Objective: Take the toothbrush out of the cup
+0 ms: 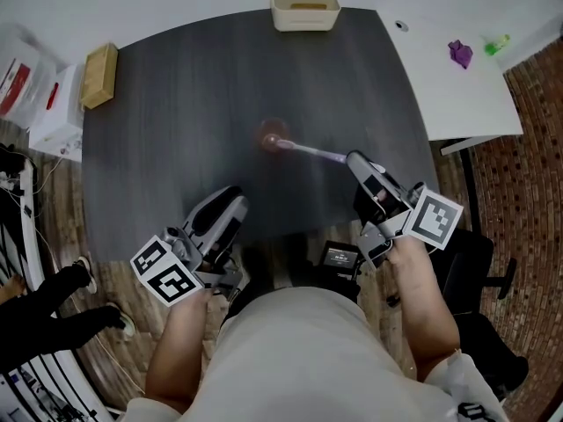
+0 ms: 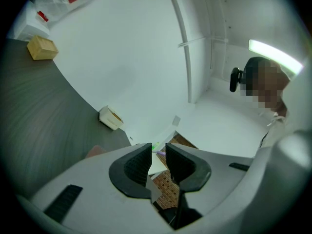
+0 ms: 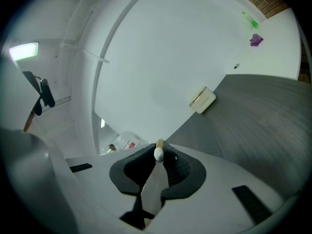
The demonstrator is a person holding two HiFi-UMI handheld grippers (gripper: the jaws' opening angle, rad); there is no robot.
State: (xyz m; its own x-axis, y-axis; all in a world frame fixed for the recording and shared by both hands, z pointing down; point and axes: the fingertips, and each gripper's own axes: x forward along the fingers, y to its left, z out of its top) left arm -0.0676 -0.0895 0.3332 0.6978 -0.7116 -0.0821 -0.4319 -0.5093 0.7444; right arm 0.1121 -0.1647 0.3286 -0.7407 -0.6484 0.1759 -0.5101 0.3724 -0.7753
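The pale purple, slim-handled toothbrush is clamped in the right gripper. It sticks straight out past the jaw tips, low over the dark grey wood-grain table, and motion smears it. At its far end, well ahead of those jaws, there is a blurred pinkish shape. I cannot tell whether that is the brush head, the cup or both.

In the right gripper view the two black ribbed pads are pressed in on the handle. Only its rounded white tip pokes up between them.

The left gripper hangs over the near edge of the table, well back and to the side of the toothbrush. Its jaws are a narrow gap apart with nothing between them. Through that gap, in the left gripper view, only a white tabletop and brick flooring show.

Far ahead of both pairs of jaws, a cream rectangular plastic box sits at the table's far edge. A small light wooden block lies far off to the left of the left jaws.
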